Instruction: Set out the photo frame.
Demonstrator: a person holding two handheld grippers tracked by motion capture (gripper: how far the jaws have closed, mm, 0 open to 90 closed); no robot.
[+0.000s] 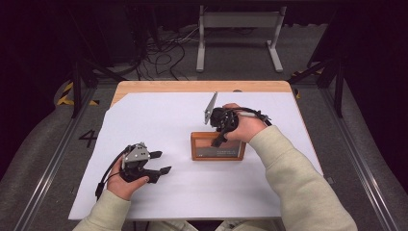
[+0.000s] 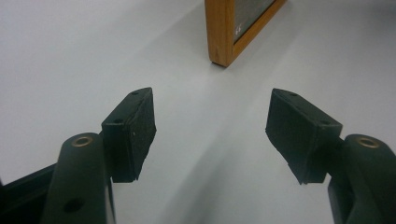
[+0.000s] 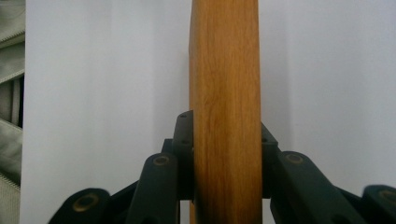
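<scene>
The right tongs (image 1: 220,140) were clamped on the top rail of a wooden picture frame (image 1: 217,153), which stood near the middle of the white table (image 1: 159,120), just in front of the person's right hand (image 1: 245,126). The left tongs (image 1: 161,162) rested low at the near left, jaws spread wide and holding nothing, well apart from the frame.

In my judgement the step in hand was setting the frame down or steadying it. To do it well, the grip should stay square across the rail, the frame should be lowered without twisting, and the jaws should be released only once it sits firm.

The right gripper view confirmed what the high view left uncertain: the wooden rail (image 3: 226,112) sat squarely between both pads, pressed on each side. The left gripper view showed the frame's corner (image 2: 224,42) and a dark glazed panel ahead of the open jaws. The high view alone gave the overall layout.
</scene>
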